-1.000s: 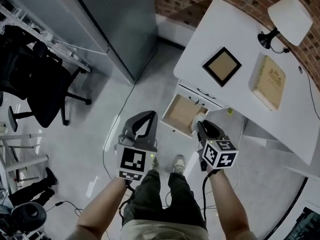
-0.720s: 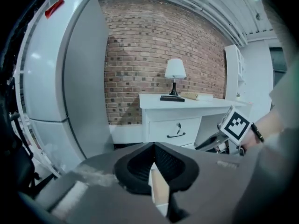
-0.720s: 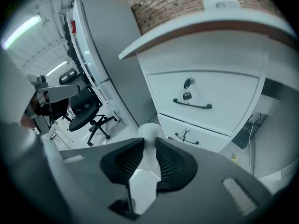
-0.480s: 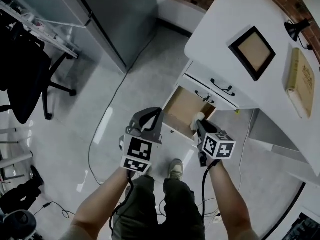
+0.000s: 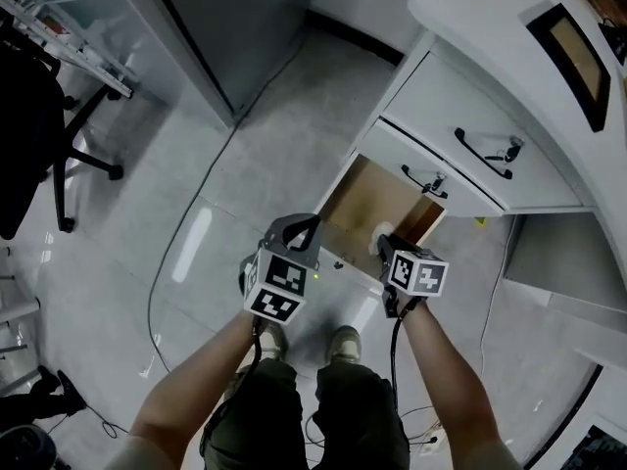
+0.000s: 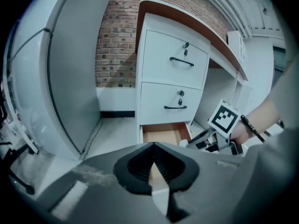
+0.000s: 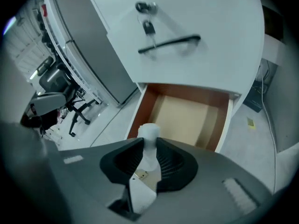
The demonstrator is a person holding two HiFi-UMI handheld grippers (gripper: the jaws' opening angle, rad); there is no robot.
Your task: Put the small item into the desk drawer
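The right claw (image 7: 149, 148) is clamped on a small white item (image 7: 149, 133), poised at the front edge of the open bottom drawer (image 7: 191, 115) beneath the white counter (image 5: 490, 27). The left claw (image 6: 153, 148) hangs beside it over the floor, jaws together on nothing. The placing looks best done by carrying the item forward past the drawer's front rim, lowering it close to the bare wooden floor, and only then easing the grip, so that it neither drops nor topples.
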